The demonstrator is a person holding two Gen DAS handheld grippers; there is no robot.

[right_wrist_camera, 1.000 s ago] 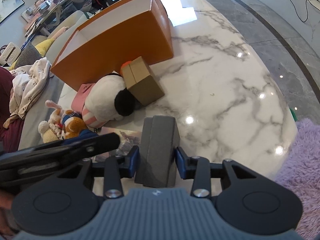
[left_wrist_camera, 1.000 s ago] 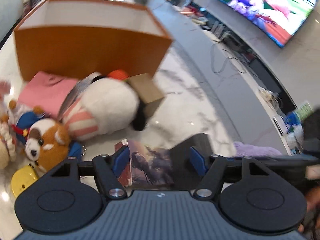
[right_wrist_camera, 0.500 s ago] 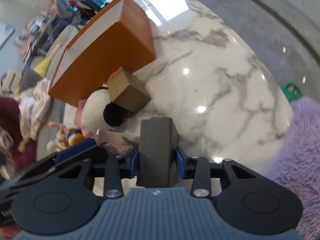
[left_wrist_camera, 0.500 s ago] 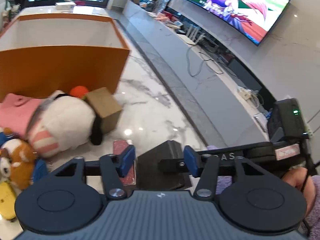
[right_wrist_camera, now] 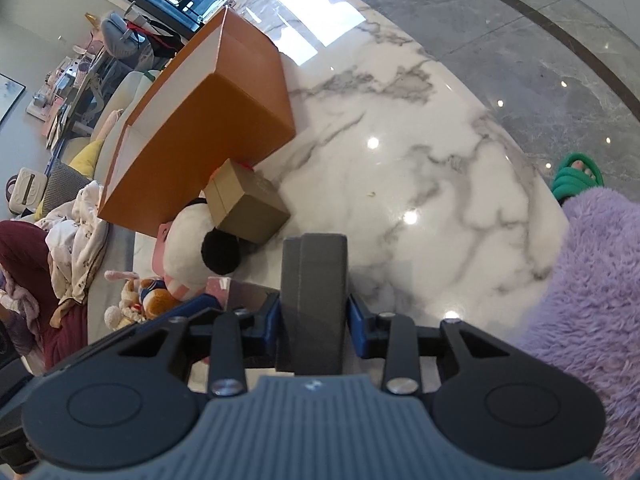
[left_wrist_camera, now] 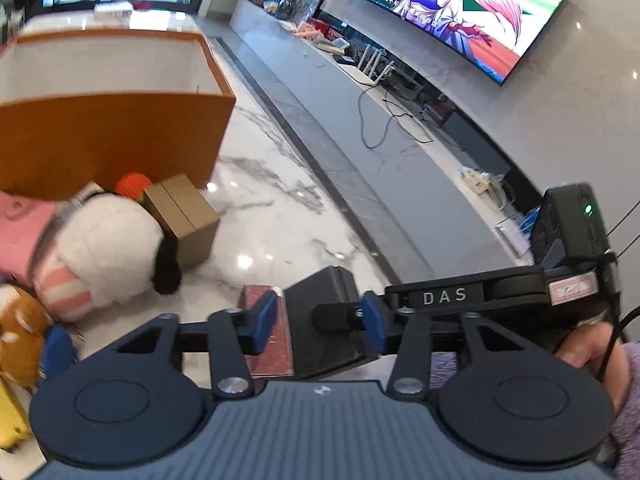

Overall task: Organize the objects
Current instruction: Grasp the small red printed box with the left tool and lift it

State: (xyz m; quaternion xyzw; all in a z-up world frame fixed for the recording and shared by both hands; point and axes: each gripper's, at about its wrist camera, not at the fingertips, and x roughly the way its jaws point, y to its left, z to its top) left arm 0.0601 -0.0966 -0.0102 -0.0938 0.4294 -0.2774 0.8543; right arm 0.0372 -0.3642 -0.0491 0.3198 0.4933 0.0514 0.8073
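I'm gripping the dark grey box tight in my right gripper above the marble table, orange bin at eleven o'clock, while my left gripper is hanging open, empty, crowding in and risking a knock.

Toys and boxes crowd the table's left side.

The big box stands at the far left of the table, open at the top. A small carton sits just before it, touching the round plush, with a ball wedged behind the two. Smaller toys lie nearer, left of the plush. A book lies at the near edge, beside the block held above the tabletop. A TV hangs on the wall to the right.
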